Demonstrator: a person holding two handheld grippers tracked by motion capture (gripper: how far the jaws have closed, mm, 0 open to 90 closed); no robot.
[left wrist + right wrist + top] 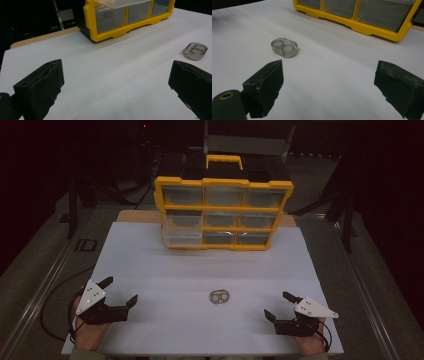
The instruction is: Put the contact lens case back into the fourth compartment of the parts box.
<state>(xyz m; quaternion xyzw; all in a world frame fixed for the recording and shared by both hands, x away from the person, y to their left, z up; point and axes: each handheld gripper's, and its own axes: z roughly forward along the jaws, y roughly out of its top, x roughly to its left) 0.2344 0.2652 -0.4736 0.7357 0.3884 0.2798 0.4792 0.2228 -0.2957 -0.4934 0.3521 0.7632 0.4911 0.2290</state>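
Both pairs of black fingers are spread wide apart and hold nothing. Between the left gripper (119, 292) and the right gripper (280, 306), roughly midway and a little ahead of their fingertips, lies a small clear oval piece (219, 297) with two round wells side by side. It rests flat on the white board (150, 265), apart from every finger.

From the left gripper view, the piece (195, 51) sits ahead and to the right, just beyond the right-hand finger (192, 85), while the left-hand finger (41, 87) stands well away from it. From the right gripper view, the piece (284, 47) sits ahead and to the left, just beyond the left-hand finger (265, 86), with the other finger (400, 87) well apart from it.

Farther ahead of both grippers, well beyond the piece, a yellow-framed organizer (223, 212) stands upright at the far end of the board. It has a grid of clear drawers and a yellow carry handle on top. One drawer (182, 236) on its left side is pulled partly out toward the grippers.

Each gripper carries a grey three-cornered plate on top, and a hand grasps each one from behind at the near edge of the board. Surroundings past the table are dark.
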